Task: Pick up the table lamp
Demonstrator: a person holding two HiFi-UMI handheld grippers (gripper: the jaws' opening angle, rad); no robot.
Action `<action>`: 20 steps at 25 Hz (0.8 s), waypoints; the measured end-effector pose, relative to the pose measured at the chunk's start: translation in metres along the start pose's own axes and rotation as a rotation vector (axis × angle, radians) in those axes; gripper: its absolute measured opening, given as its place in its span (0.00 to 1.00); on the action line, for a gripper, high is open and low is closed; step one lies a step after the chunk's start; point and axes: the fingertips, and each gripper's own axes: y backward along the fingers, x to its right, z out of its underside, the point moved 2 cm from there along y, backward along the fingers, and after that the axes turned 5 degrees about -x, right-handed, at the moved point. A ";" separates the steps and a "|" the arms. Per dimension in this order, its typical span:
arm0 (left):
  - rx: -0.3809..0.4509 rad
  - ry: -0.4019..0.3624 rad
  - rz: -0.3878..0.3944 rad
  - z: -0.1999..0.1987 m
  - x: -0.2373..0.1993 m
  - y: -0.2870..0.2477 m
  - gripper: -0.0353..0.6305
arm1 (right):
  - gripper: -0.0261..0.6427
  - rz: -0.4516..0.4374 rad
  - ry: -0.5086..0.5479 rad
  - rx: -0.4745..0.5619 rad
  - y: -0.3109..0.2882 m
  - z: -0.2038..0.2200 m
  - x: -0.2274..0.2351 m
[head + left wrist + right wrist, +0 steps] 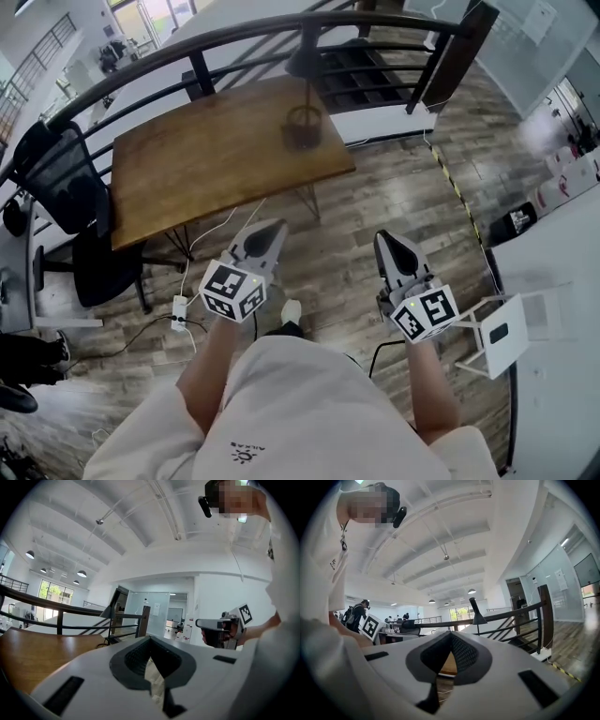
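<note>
1. The table lamp stands on the wooden tabletop, near its far right corner. It has a dark cone shade on a thin straight stem, above a round ring-like base. The head view blurs it, so you cannot tell its finish.
2. The tabletop is a smooth, warm brown slab with faint grain.
3. Your left gripper hangs over the plank floor, in front of the tabletop's near edge and well apart from the lamp. In its own view the white shell's dark ribbed pads meet at the tips, with nothing between them.
4. Your right gripper sits beside the left one, also short of the tabletop. Its jaws are together too, and empty.
5. In the left gripper view the lamp shows its shade and stem against the railing, and the base is partly cut off by the gripper's shell. In the right gripper view only the shade and upper stem rise above the shell.
6. Behind the tabletop curves a dark railing. A black office chair stands at the tabletop's left end, and a white cable trails across the floor.
</note>
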 end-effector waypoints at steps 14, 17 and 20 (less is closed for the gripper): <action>0.008 0.016 0.024 -0.019 -0.106 -0.036 0.07 | 0.06 0.020 0.022 -0.027 -0.105 -0.014 0.012; 0.007 0.020 0.008 -0.019 -0.118 -0.037 0.07 | 0.06 0.014 0.023 -0.032 -0.118 -0.014 0.014; 0.001 0.017 -0.003 -0.021 -0.126 -0.040 0.07 | 0.06 0.008 0.023 -0.032 -0.127 -0.015 0.019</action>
